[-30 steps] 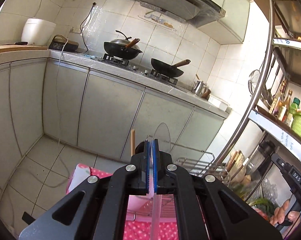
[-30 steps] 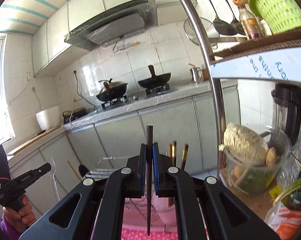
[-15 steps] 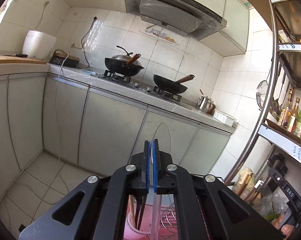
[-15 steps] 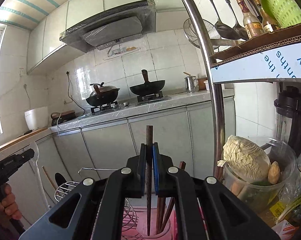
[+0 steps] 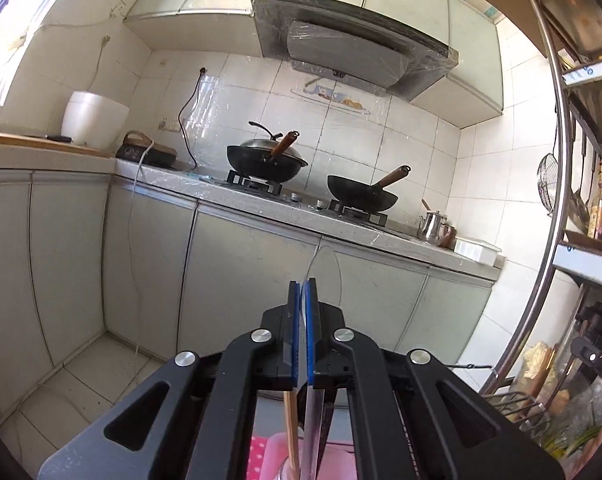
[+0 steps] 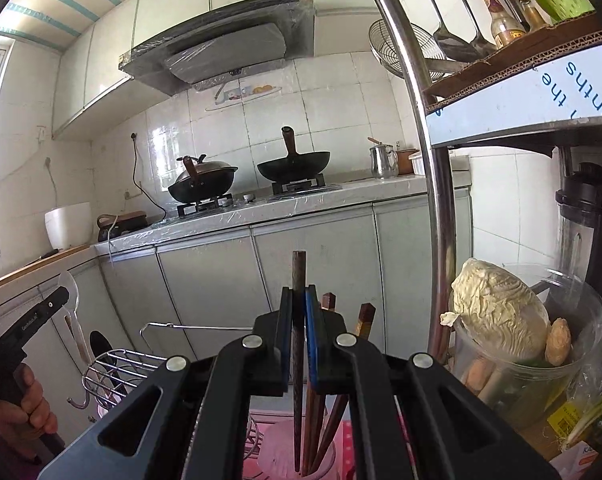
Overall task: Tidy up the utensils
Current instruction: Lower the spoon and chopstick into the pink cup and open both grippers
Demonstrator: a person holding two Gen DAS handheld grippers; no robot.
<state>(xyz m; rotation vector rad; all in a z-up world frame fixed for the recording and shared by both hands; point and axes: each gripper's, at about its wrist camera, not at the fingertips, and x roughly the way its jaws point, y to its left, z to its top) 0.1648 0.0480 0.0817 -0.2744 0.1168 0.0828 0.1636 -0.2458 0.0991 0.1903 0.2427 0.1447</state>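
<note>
My left gripper (image 5: 302,292) is shut on a clear plastic spoon (image 5: 328,276), held upright with its bowl up; its handle runs down between the fingers toward a pink cup (image 5: 279,456) that holds a light wooden chopstick (image 5: 290,428). My right gripper (image 6: 299,300) is shut on a dark wooden chopstick (image 6: 298,276), held upright with its lower end inside a pink cup (image 6: 281,450) among several dark chopsticks (image 6: 331,408). In the right wrist view the left gripper (image 6: 57,300) and the clear spoon (image 6: 70,292) show at far left.
A wire utensil rack (image 6: 119,372) with a black ladle (image 6: 101,344) stands left of the pink cup. A steel shelf post (image 6: 441,220) rises at right beside a jar of vegetables (image 6: 517,344) and a blender (image 6: 589,216). Counter with two woks (image 5: 361,196) lies behind.
Both grippers have tilted upward, so less of the pink cloth shows. The right chopstick has gone down into the pink cup. The clear spoon's handle now hangs over the cup.
</note>
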